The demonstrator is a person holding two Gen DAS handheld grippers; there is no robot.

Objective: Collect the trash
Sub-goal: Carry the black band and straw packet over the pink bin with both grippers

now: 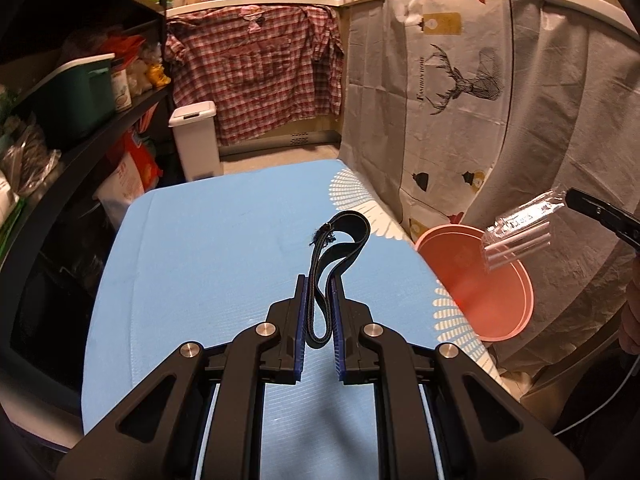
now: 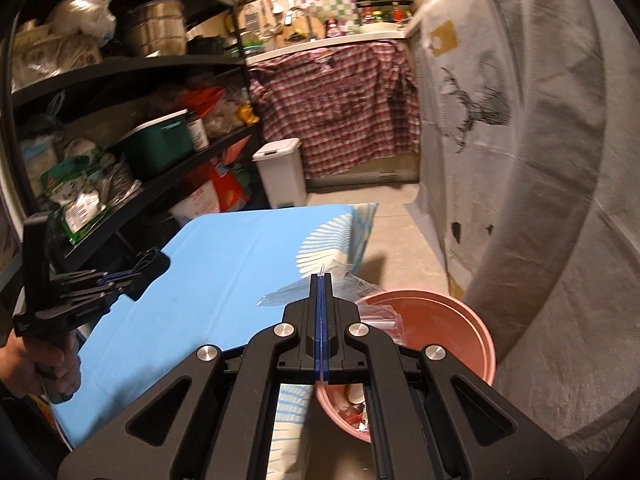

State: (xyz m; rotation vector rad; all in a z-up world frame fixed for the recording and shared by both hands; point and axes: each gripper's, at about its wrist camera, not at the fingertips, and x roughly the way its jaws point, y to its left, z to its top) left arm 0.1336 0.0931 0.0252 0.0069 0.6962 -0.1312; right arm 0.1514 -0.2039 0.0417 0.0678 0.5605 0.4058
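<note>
A black strap (image 1: 334, 264) is pinched by the left gripper (image 1: 320, 292) over the blue table (image 1: 192, 248). A clear plastic wrapper (image 2: 288, 294) is clamped flat in the right gripper (image 2: 321, 280), near the pink bucket (image 2: 476, 328) on the right.

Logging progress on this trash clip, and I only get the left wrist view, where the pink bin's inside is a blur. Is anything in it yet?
Observer: Yes. The right wrist view looks down into the pink bin, and reddish and white scraps lie at its bottom.
Operator: Is the clear wrapper properly clamped?
Observer: The right hand-held gripper has its jaws fully shut on the clear wrapper, which sticks out on both sides.
Operator: Who carries the gripper with the black strap?
Observer: A hand grips the handle of the left hand-held gripper, over the blue table.
</note>
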